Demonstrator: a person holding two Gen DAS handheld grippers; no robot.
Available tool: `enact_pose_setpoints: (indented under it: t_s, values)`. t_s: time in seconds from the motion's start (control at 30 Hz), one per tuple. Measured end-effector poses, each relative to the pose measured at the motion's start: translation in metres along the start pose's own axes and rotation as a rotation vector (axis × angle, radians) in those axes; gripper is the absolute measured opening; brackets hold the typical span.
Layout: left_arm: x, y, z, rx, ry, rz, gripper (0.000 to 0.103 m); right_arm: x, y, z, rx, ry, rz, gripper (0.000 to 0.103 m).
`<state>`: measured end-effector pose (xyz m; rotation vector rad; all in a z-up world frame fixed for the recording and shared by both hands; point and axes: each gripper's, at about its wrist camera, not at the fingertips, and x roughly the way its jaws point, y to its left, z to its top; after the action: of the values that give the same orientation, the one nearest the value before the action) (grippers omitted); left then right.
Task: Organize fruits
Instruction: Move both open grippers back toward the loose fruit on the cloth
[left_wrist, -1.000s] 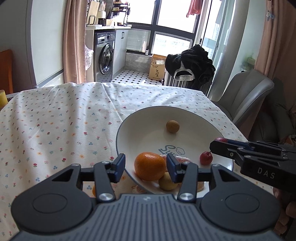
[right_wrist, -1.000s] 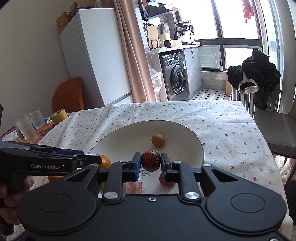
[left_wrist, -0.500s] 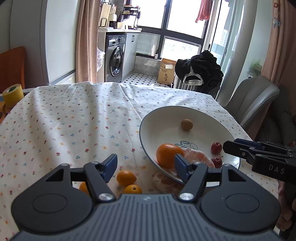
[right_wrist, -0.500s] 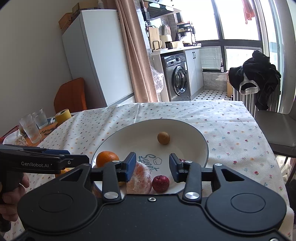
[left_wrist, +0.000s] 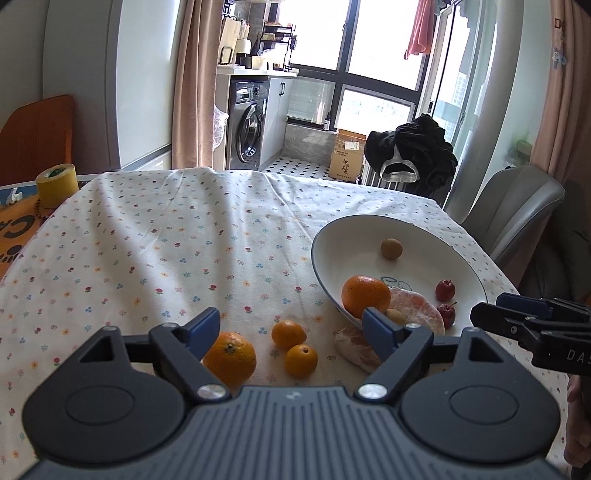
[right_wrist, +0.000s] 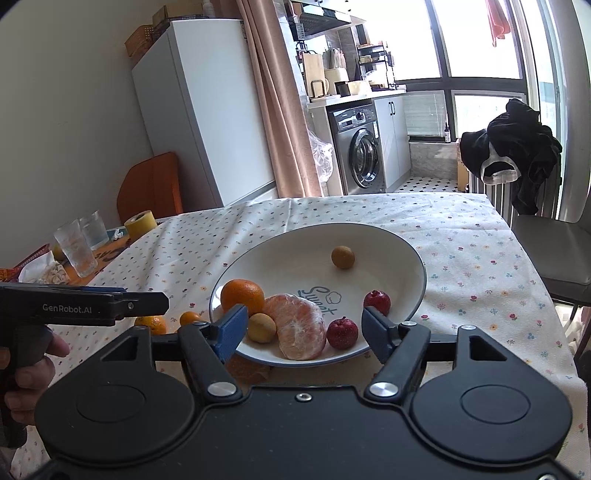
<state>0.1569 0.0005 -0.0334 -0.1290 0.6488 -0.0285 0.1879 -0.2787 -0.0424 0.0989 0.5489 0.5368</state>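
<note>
Fruit is about half sorted, going by how things lie right now. Big white ceramic plate with the dark rim (right_wrist: 413, 254) sits on the flower-print tablecloth (left_wrist: 155, 251), and it's already holding a fair bit. Largest in there is the peeled orange-pink citrus (right_wrist: 300, 325), touching a whole round orange (right_wrist: 242, 296) on the plate's left side. Then two small red apple-like fruits (right_wrist: 342, 333) near the front rim, a little yellow-brown one (right_wrist: 261, 328) tucked between the orange and the peeled one, and a tan round fruit (right_wrist: 342, 257) off alone toward the back.

What's left is out on the cloth, just beside the plate. Biggest is another orange (left_wrist: 229, 357), then a second peeled citrus chunk (left_wrist: 356, 349) lying right against the plate's outer edge, then two small orange kumquat-looking fruits (left_wrist: 294, 345) between them. So four pieces to go, I'd guess.

Left gripper (left_wrist: 291, 328) hangs over those loose ones with its fingers spread wide, holding nothing. The loose orange sits next to its left finger, so probably that's next. Right gripper (right_wrist: 304, 325) is spread wide too, empty, hovering at the plate's near rim.
</note>
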Motion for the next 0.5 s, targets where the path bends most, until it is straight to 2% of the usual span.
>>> enact_pose_setpoints:
  t_s: [0.1,0.5]
  values:
    - [-0.004,0.004,-0.004,-0.009,0.003,0.001,0.084,-0.004,0.007,-0.003,-0.006,0.001,0.011,0.079]
    - [-0.019,0.024,-0.021,-0.025,0.003,0.013,0.085,-0.003,0.035,-0.02,-0.056,0.066,0.039,0.079]
